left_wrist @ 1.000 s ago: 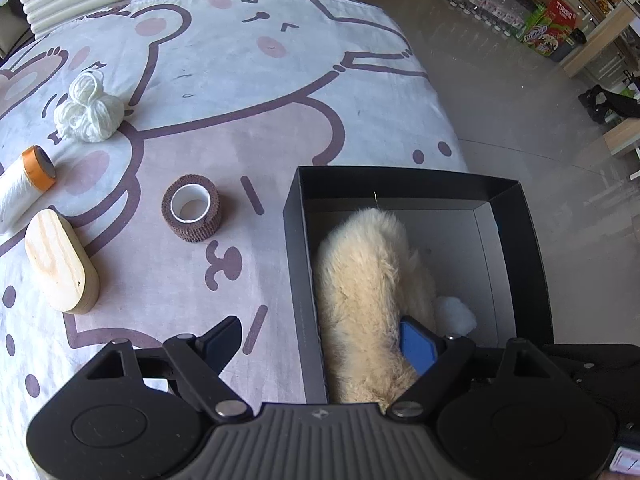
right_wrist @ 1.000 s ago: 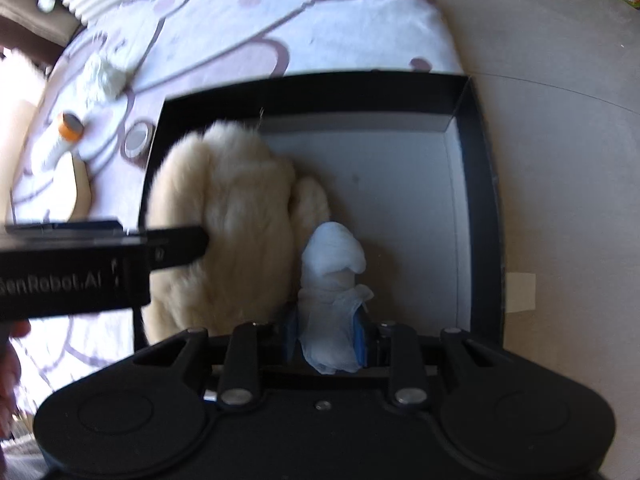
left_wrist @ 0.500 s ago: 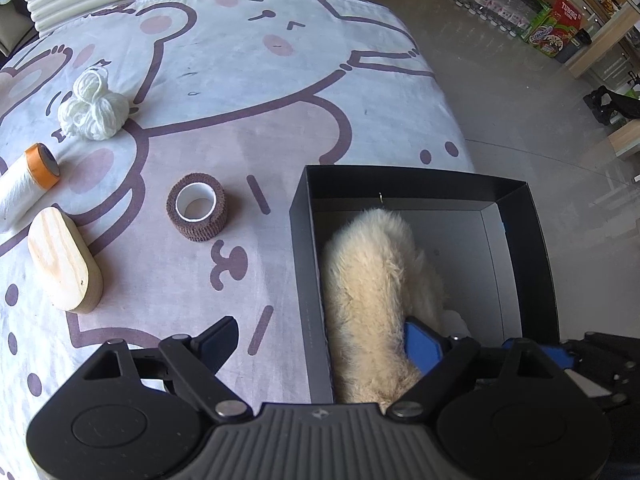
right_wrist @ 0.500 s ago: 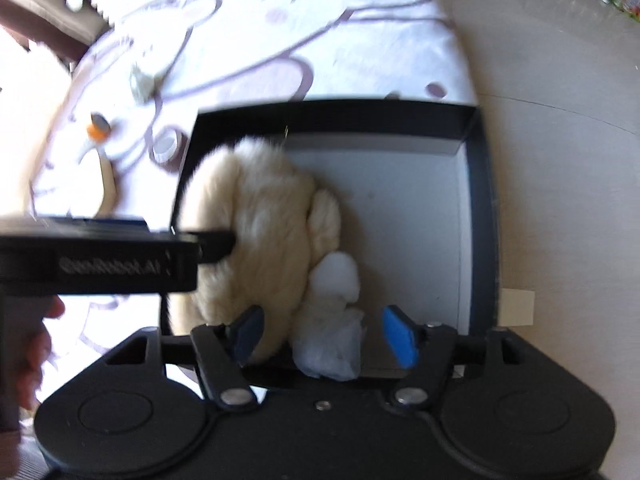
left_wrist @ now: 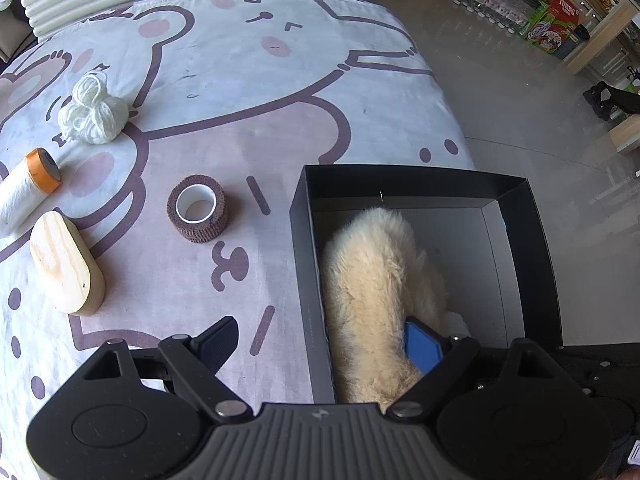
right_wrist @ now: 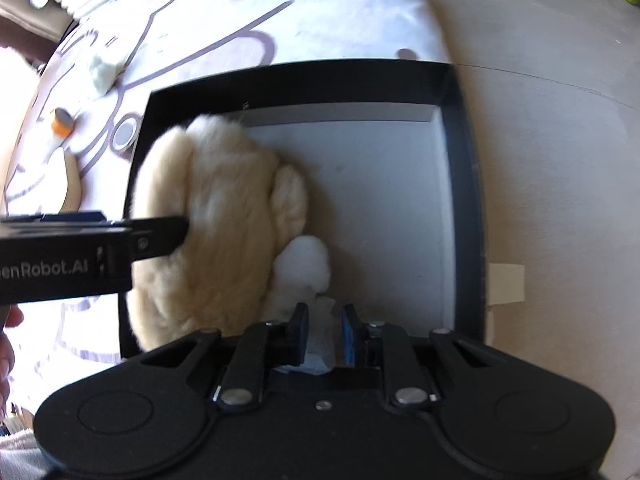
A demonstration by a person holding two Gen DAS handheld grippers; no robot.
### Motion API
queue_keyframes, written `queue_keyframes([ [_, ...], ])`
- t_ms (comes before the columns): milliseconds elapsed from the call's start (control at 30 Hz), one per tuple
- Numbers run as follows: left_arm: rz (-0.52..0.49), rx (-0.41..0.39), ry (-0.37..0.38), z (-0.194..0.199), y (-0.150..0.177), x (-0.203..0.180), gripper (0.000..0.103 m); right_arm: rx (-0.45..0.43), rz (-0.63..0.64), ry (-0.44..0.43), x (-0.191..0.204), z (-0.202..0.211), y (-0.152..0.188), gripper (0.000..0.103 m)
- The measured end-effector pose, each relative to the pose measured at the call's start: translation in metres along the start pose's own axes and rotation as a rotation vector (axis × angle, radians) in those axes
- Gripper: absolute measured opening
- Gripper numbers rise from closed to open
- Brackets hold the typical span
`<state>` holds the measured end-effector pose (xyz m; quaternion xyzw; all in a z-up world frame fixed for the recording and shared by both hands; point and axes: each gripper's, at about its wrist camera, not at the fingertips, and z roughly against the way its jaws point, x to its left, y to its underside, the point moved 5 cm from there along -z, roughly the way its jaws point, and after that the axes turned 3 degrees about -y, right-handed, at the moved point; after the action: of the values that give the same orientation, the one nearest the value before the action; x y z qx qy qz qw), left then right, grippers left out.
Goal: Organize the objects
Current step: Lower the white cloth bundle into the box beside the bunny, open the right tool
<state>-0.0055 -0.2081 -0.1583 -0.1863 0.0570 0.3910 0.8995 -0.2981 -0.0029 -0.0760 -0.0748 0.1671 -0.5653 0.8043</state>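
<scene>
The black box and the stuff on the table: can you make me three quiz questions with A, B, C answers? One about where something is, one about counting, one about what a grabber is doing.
1. Where is the fluffy cream toy?
A. Inside the black box
B. On the floor
C. On top of the wooden block

2. How many things lie on the table cloth outside the box?
A. One
B. Four
C. Seven

3. What is the right gripper doing?
A. Standing wide open over the floor
B. Gripping the brown tape roll
C. Shut on the white wad

Answers:
1. A, the toy lies along the box's left wall.
2. B, there is white yarn, an orange-capped roll, the wooden block and the brown tape roll.
3. C, its pads pinch the wad's lower end inside the box.
</scene>
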Motion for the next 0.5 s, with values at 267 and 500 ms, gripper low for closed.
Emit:
queue_keyframes([
  [267,-0.008,-0.018,0.0,0.007,0.0,-0.002,0.088,-0.045,-0.038,0.015,-0.009,0.015,-0.003,0.023],
  [500,-0.018,-0.047,0.013,0.022,0.003,-0.007,0.088,-0.138,-0.097,0.039,-0.019,0.043,-0.003,0.025],
])
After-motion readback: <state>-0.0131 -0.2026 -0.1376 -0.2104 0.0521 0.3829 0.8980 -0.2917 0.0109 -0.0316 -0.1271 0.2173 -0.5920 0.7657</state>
